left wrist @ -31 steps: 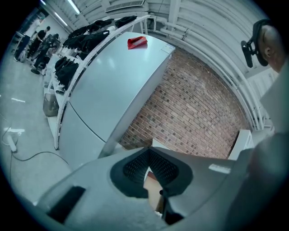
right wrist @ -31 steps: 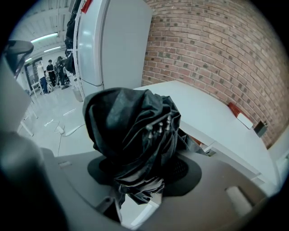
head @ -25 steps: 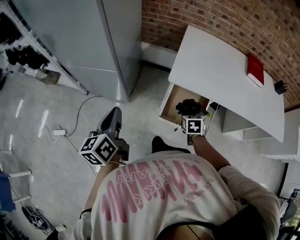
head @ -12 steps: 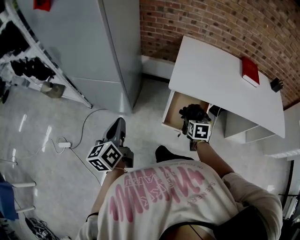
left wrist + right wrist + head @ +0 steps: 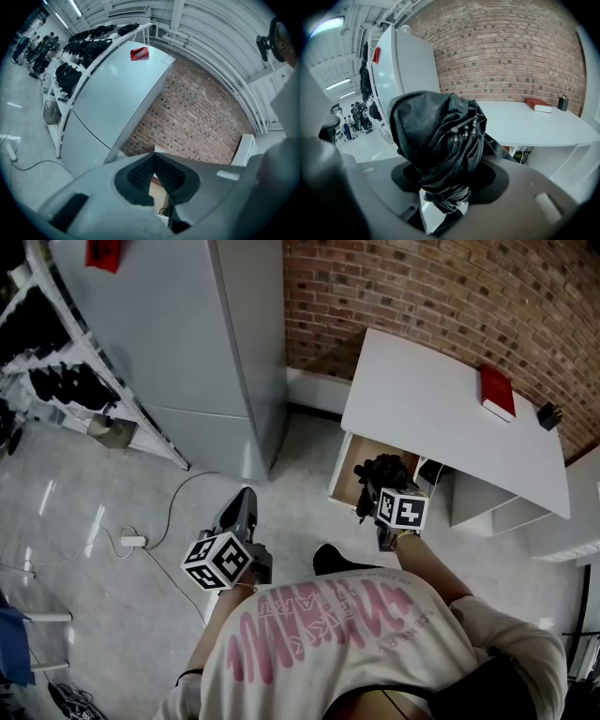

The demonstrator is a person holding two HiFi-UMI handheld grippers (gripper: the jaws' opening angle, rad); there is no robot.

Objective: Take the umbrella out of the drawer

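In the head view, the folded black umbrella [image 5: 379, 471] hangs above the front of the open drawer [image 5: 348, 458], which juts out from under the white desk [image 5: 441, 409]. My right gripper [image 5: 378, 489] is shut on it. In the right gripper view, the umbrella's bunched fabric and rib tips [image 5: 437, 140] fill the space between the jaws of the right gripper [image 5: 445, 190]. My left gripper [image 5: 242, 506] hovers over the floor to the left of the drawer, empty. In its own view, the left gripper [image 5: 154, 161] has its pads meeting at the tip.
A red book [image 5: 496, 392] and a small black item [image 5: 548, 414] lie on the desk. A tall grey cabinet [image 5: 187, 334] stands left of the desk against the brick wall. A power strip and cable [image 5: 131, 541] lie on the floor; racks [image 5: 47, 362] stand far left.
My right gripper has lifted the umbrella up and away from the drawer's inside. The left gripper has drifted slightly across the floor, still empty.
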